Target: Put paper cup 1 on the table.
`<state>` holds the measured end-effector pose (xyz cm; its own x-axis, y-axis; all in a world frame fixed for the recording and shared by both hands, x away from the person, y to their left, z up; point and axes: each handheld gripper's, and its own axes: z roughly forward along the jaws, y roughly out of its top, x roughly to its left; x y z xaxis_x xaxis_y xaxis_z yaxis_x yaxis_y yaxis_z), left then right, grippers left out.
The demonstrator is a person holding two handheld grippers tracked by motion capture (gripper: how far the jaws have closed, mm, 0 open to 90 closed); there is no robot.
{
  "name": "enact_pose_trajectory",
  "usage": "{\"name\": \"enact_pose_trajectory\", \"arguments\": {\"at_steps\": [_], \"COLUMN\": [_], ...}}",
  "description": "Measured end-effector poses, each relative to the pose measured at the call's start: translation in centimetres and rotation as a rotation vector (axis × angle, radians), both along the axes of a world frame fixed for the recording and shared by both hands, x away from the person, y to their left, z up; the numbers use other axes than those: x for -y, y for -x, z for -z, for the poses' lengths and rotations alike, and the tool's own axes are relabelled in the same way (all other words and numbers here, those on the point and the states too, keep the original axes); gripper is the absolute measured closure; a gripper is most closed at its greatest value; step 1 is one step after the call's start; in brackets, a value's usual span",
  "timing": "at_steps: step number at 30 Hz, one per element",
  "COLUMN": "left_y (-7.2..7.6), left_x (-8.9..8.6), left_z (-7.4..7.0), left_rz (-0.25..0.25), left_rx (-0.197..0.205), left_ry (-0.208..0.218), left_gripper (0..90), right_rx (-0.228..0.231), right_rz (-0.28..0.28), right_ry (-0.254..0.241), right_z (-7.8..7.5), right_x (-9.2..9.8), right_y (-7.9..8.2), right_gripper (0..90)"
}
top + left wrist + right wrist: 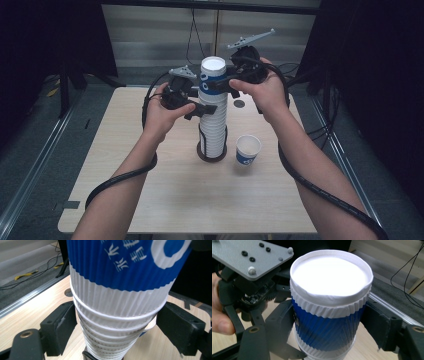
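Looking left to right: your left hand-held gripper [200,109] sits at mid-height on the stack of cups [213,125], jaws on either side of the white ribbed sleeves. In the left gripper view the left pad [62,325] is right against the stack [110,322] and the right pad [178,325] is at the rolled rims; can't tell whether they're actually pressing. The stack stands upright in a dark round base [201,152] near the middle of the surface [150,200], inverted, bottoms up.

Top cup [213,75], blue band, caps the stack. Your right hand-held gripper [220,85] is clenched on it: in the right gripper view both pads bear on the blue ribbed wall [327,330] just under the white bottom disc [330,275]. Your left hand-held gripper's grey plate [249,255] shows behind it in that view.

Right of the stack, a single cup [248,149] stands mouth up on the surface, just beside the base, not touching it.
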<state>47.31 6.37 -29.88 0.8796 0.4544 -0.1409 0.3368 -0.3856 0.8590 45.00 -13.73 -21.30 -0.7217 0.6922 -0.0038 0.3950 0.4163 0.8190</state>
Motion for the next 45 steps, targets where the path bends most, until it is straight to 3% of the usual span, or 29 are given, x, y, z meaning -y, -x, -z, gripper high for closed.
{"name": "enact_pose_trajectory", "arguments": {"at_steps": [4,7,10,16,30,32,34,37,41,44,45], "left_y": [0.1,0.2,0.1,0.2,0.1,0.1,0.2,0.0,0.0,-0.1,-0.1], "left_x": [0.1,0.5,0.3,0.5,0.9,0.9,1.1,0.7,0.6,0.8,0.8], "left_z": [0.1,0.1,0.1,0.0,0.2,0.2,0.3,0.7,1.0,0.8,0.7], "left_rz": [0.003,0.013,0.015,0.023,0.024,0.027,0.025,0.023,0.019,0.004,0.009], "left_rx": [0.001,0.008,0.010,0.011,-0.001,0.001,0.024,-0.001,-0.013,-0.014,-0.011], "left_ry": [0.009,0.000,0.000,0.000,0.003,-0.005,-0.051,0.007,0.021,0.053,0.067], "left_gripper": [18.5,18.5,18.5,18.6,18.7,18.8,22.1,22.5,23.2,11.1,15.4], "right_rx": [0.004,0.005,0.012,-0.015,-0.010,-0.004,-0.006,-0.003,-0.008,-0.004,-0.002], "right_rz": [0.033,0.036,0.049,0.058,0.072,0.074,0.080,0.092,0.079,0.073,0.076], "right_ry": [-0.034,0.010,-0.011,0.014,0.008,0.011,0.008,0.002,0.021,0.017,0.010], "right_z": [0.5,1.7,2.3,1.8,1.8,1.8,1.8,1.7,1.7,1.8,1.9], "right_x": [-0.1,-0.8,-0.8,-0.9,-0.4,-0.4,-0.4,-0.3,-0.3,-0.3,-0.2], "right_y": [-0.1,-0.3,-0.5,-0.4,-0.4,-0.3,-0.4,-0.4,-0.5,-0.5,-0.5], "right_gripper": [20.7,15.2,19.5,20.9,21.2,21.3,21.3,21.3,21.1,21.0,21.0]}}
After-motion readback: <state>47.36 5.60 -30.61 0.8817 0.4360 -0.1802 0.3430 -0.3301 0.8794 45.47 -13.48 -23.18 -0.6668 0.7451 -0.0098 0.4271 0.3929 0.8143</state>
